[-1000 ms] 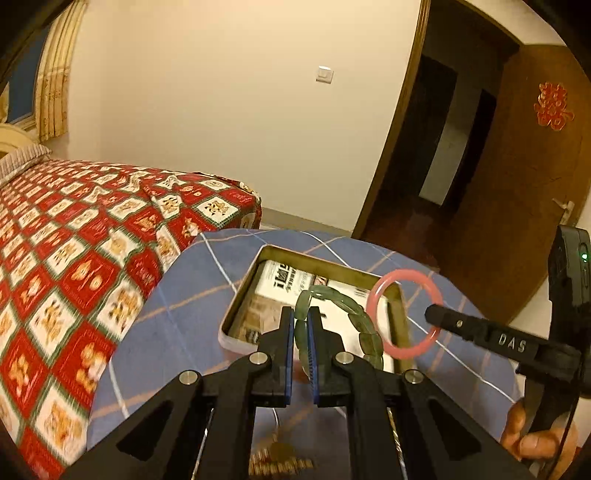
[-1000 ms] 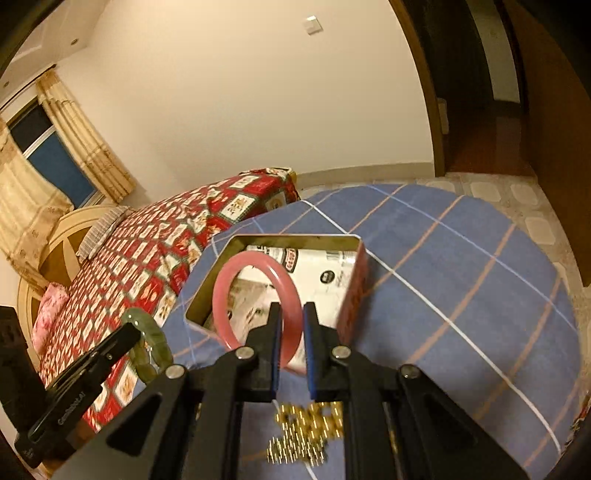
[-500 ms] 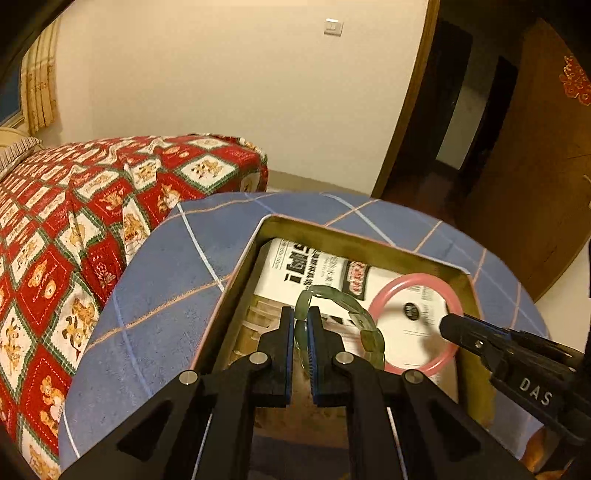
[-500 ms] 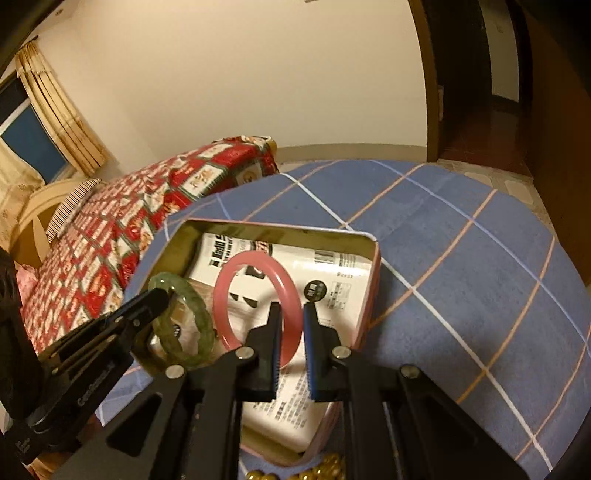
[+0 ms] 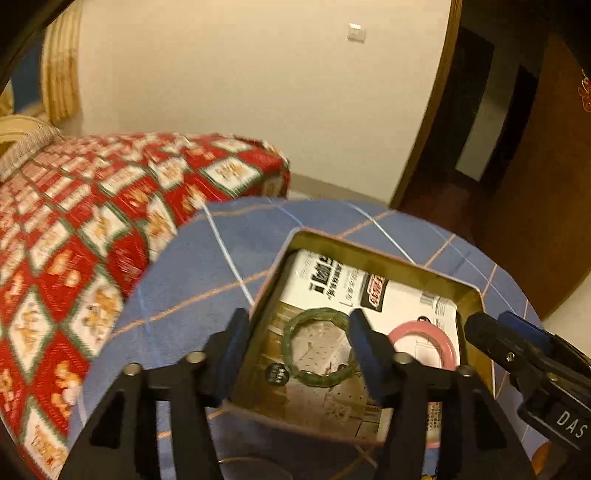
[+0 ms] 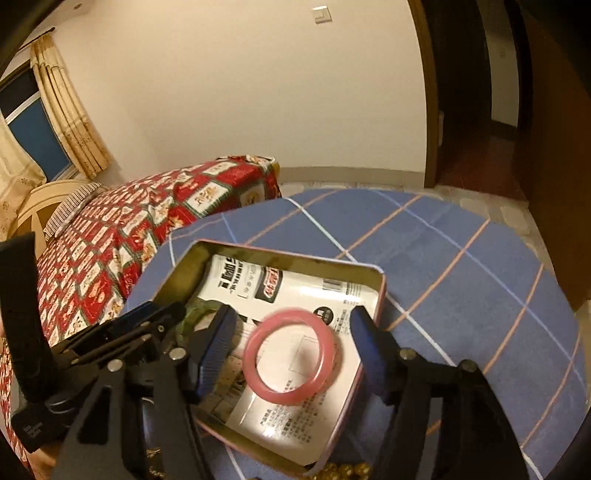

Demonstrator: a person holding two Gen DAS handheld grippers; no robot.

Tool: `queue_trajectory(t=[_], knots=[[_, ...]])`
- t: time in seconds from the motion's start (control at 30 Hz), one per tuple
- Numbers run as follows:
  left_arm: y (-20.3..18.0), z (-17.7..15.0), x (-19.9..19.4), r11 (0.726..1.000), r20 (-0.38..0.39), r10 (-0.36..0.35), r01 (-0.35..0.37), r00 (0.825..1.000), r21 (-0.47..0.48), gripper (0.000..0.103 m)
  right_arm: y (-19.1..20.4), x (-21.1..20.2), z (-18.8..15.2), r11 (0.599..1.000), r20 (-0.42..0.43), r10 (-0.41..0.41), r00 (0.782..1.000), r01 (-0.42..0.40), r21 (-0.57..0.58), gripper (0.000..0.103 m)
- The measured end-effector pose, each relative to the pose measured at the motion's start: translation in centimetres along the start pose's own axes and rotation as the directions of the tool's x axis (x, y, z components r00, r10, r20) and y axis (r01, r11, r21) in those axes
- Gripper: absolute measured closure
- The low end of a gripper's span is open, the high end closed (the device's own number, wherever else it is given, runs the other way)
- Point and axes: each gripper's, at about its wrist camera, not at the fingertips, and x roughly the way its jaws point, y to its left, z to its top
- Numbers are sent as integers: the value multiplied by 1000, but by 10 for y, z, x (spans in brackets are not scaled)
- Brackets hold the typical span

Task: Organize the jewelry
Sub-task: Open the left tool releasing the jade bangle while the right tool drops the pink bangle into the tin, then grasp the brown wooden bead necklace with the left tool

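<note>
Bangles sit inside the tin [image 5: 373, 254] at frame centre: green bangle [image 5: 318, 347] between the spreading fingers of the left gripper [image 5: 299, 347], pink bangle [image 6: 293, 354] between those of the right gripper [image 6: 291, 349], both jaws opening and untouching, likely releasing them onto the paper lining for storage

Bed [image 6: 155, 218] with red patterned quilt stands beside the table [image 6: 461, 266]. Curtains [image 6: 70, 122] flank a window. Wall switch [image 6: 322, 14]; wooden door [image 5: 535, 184].
</note>
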Motion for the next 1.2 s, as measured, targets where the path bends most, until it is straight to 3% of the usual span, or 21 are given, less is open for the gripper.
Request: queue_trajectory(t=[0.3,0.6,1.0,1.2], knots=[[8,-17,-49,999,40,-21,22,999,-35,42,9,-28,-13,1000,19,-20,1000,20,-11,35],[20,-48,-95,999,88,34,-34,996,-3,42,14,-53,-46,998,30,-50,998,51,-47,35],[59,-112,-126,996,62,77,-75,995,-39,42,3,-77,-100,997,-1,-61,998,61,-41,35],[47,-144,-135,996,54,11,-16,998,93,42,4,-86,-116,997,-10,-57,998,57,-50,35]])
